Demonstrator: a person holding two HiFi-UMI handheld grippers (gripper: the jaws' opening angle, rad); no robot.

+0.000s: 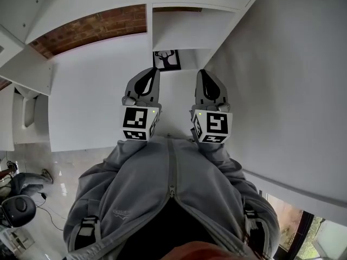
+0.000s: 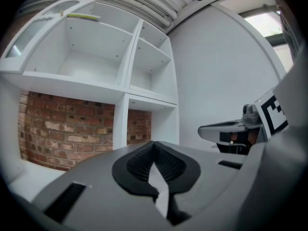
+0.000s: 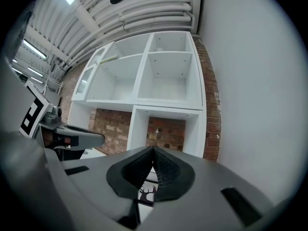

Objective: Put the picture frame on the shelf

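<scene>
Left claw (image 1: pixel 152 72) and right claw (image 1: pixel 203 73) side by side, level, jaws together, nothing between

The left gripper (image 1: pixel 154 70) and the right gripper (image 1: pixel 201 72) sit side by side, apart, just in front of the person's chest (image 1: pixel 168 188). Ahead of both stands the shelf (image 1: pixel 179 28), its right side against the wall (image 1: pixel 293 80). The picture frame (image 1: pixel 166 59) sits beyond the gripper tips, nearer the left one, apparently on the floor of the lower compartment next to the wall. Brickwork (image 1: pixel 92 31) lies behind the lower compartments, and the closed-backed compartments sit above them.
</scene>
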